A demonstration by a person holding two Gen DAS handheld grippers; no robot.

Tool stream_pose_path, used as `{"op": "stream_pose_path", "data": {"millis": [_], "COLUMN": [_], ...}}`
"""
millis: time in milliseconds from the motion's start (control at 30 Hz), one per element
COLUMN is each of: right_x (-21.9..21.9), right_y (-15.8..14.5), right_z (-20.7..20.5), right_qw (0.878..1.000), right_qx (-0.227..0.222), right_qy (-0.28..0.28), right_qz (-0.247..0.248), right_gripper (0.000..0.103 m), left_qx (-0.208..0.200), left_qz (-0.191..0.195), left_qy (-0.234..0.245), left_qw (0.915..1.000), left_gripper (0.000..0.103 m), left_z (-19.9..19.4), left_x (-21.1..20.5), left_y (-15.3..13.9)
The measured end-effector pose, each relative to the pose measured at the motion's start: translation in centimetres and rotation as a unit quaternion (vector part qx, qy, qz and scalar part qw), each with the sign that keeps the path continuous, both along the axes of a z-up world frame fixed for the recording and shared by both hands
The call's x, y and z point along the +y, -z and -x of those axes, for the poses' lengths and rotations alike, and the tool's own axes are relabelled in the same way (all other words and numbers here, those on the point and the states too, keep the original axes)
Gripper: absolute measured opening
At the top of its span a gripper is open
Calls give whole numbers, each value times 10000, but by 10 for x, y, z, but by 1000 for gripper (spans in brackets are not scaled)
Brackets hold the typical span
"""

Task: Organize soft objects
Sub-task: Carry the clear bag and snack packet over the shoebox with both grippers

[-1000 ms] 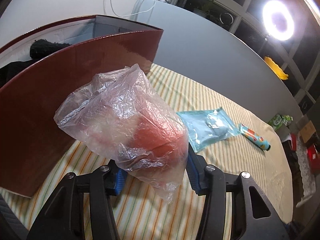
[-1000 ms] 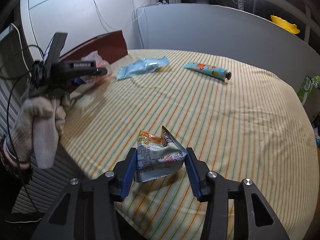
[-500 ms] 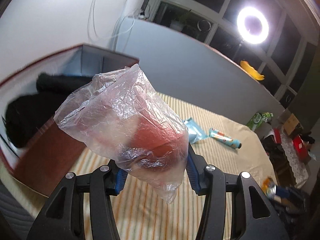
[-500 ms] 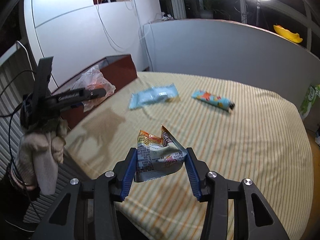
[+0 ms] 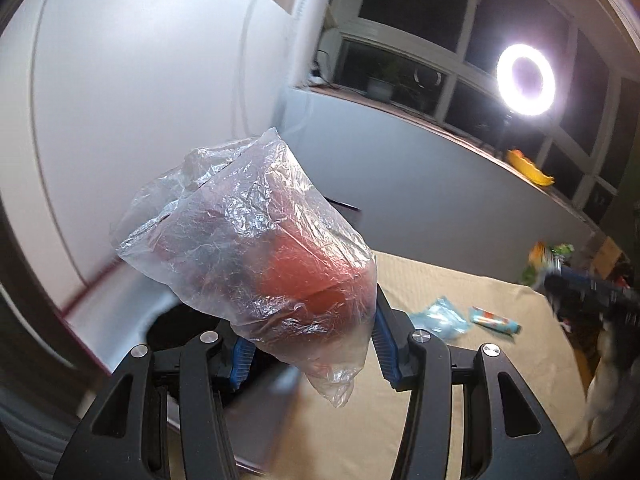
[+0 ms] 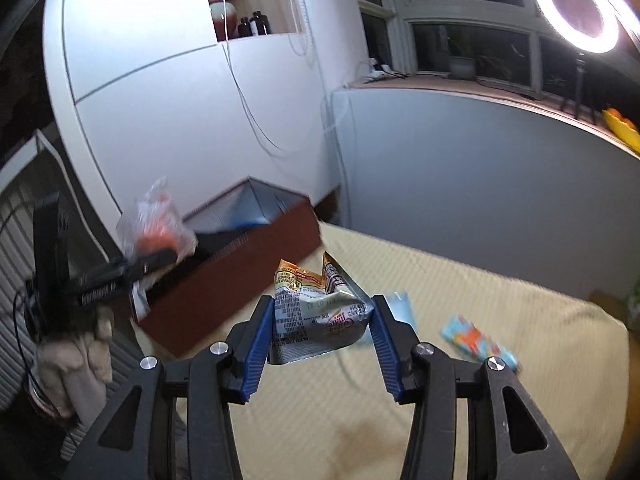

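Left wrist: my left gripper [image 5: 306,354] has its jaws clamped on a clear plastic bag [image 5: 256,256] with something red inside, held above the open brown box [image 5: 248,412]; box contents dark, probably cloth, too blurred to tell.

Right wrist: my right gripper [image 6: 322,344] jaws pinch a crumpled snack packet [image 6: 316,320] in the air over the striped surface [image 6: 460,412], beside the box [image 6: 240,292]. Blue pouch [image 6: 402,308] and tube [image 6: 476,342] lie on the surface.

- The left gripper [image 5: 306,346], with its crumpled clear plastic bag of something red [image 5: 256,248], has risen from beside the dark red open box [image 6: 240,276] to above its opening.
- The right gripper [image 6: 322,338], clamping a torn printed snack packet [image 6: 320,312], has lifted off the striped tablecloth [image 6: 500,420] and swung left toward the box.
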State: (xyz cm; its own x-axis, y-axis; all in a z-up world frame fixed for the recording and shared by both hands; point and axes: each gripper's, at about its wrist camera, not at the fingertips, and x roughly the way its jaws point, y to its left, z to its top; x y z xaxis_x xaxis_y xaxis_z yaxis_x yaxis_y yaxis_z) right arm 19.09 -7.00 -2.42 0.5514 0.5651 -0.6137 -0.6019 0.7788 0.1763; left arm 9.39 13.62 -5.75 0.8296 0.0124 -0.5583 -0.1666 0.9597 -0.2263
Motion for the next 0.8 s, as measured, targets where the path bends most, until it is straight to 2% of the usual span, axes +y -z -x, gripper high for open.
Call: {"op": "stream_pose_path", "data": {"millis": [200,400,633,800], "right_x": [59,124,179,196], "right_y": [-13,-2,23,31], "right_z": [-46,-78,-97,-105], "right_qw": [9997,9989,9965,9956], "right_qx": [51,125,243,307], "right_qy": [-213,-416,-631,-688], "right_qz": [-78,153,492,555], "right_gripper": [44,44,44,44], "left_qx": [164,359,538,566], "left_qz": [-261,-479,-422,-366], "left_qy": [-231,-338,-393,-398], "left_qw": [9993,9976,9969,9969], "left_gripper": [49,49,50,50], "left_z": [-8,-17,-28,-33], "left_x": [27,42,57,60], "left_y": [4,13,23,25]}}
